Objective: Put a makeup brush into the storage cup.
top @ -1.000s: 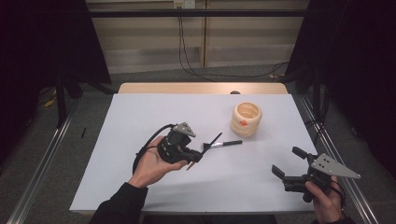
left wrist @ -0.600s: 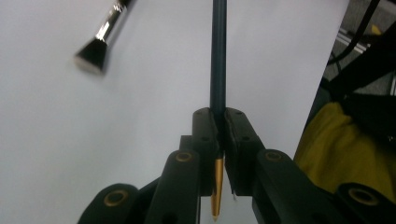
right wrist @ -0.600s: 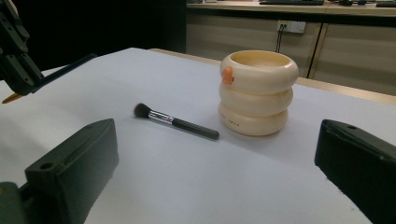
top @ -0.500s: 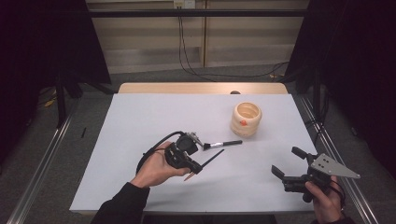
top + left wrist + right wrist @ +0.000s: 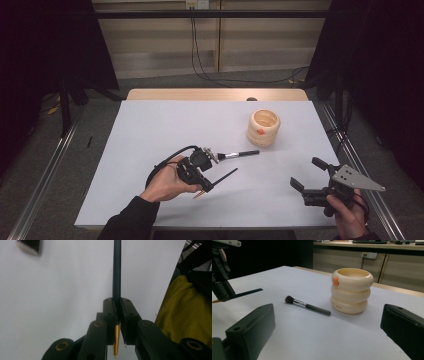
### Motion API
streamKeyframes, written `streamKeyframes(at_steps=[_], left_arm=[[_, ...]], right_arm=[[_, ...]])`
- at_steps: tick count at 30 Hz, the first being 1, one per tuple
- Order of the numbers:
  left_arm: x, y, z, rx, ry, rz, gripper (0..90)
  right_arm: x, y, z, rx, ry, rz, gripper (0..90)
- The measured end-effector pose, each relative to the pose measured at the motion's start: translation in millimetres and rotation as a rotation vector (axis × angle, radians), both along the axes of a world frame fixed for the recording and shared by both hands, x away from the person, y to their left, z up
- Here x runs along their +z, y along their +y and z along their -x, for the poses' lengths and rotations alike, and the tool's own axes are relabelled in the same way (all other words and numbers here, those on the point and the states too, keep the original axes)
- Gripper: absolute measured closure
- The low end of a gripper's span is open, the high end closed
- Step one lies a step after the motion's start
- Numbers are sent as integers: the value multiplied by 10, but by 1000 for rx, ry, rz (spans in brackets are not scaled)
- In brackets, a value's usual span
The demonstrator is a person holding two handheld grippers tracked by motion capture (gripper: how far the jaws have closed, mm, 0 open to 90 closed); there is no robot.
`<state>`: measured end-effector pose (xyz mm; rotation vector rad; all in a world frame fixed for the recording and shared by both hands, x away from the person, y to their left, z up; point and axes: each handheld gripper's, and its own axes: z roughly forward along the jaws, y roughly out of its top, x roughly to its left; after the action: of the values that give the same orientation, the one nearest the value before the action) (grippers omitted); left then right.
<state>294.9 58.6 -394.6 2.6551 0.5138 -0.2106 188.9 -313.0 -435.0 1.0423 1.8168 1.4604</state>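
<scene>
While the left gripper (image 5: 209, 184) hovered over the near left part of the white surface (image 5: 150, 130), its jaws were clenched on a thin dark pencil (image 5: 224, 177) with a gold-coloured tip. In the left gripper view the pencil (image 5: 116, 277) ran straight up between the two closed jaws, its dark shaft pointing away from the camera and its golden end poking out toward the camera, below the grip. From the high view the shaft pointed to the right and slightly far, and the gold tip showed on the near side of the gripper. A makeup brush (image 5: 236, 155) with a black handle and a dark bristle head lay flat on the surface just beyond the left gripper, its bristles toward the left. A cream-coloured ringed holder (image 5: 263, 128) with a small orange mark stood upright farther to the right and far of the brush, apart from it. The right gripper (image 5: 310, 176) was held at the near right edge of the surface, well apart from the other things, with its jaws spread wide and nothing between them; in the right gripper view the brush (image 5: 307, 306) and the holder (image 5: 352, 290) showed between those parted jaws, farther off.
</scene>
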Motion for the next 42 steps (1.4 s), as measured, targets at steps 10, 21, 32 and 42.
streamKeyframes(at_steps=[10,21,32,42], left_arm=[[1,53,6,11,-13,11,836],[38,69,68,20,-15,42,837],[63,75,85,26,-11,58,837],[88,49,123,-4,-14,72,836]], right_arm=[[24,25,5,20,-33,4,0],[182,74,-81,36,-141,-51,0],[402,363,-337,189,-152,-24,0],[498,533,-578,246,-83,-49,47]])
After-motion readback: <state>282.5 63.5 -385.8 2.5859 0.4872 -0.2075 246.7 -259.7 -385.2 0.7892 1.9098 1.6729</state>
